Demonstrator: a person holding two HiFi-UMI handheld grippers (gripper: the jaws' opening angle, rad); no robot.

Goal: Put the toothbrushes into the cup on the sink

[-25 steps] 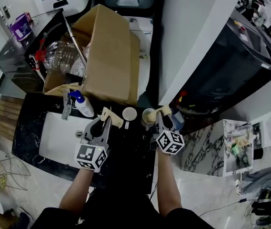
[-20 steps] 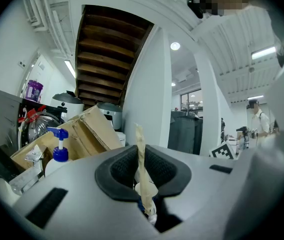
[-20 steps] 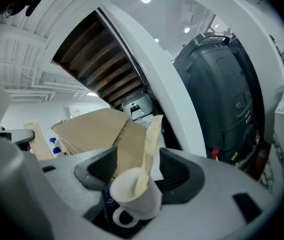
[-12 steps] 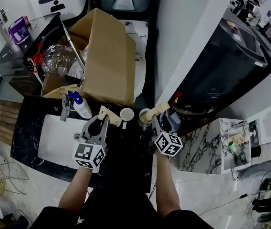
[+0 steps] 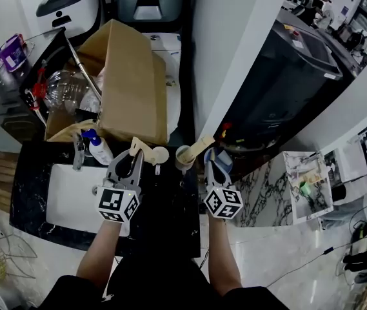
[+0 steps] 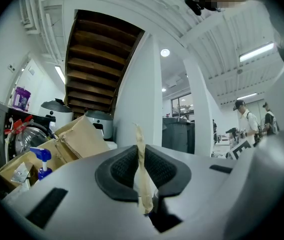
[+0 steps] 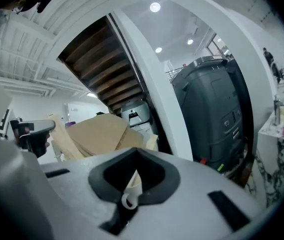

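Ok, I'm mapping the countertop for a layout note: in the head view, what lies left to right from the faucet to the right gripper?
Faucet → blue-topped bottle → toothbrush in the left gripper → white cup → second cup holding a second toothbrush → right gripper.

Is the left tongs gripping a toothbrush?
Yes, the left gripper view shows the left tongs closed on a pale toothbrush that stands upright between them.

White pillar (image 5: 235, 50), wooden stairs (image 6: 97, 59), ceiling lights (image 6: 165, 52)
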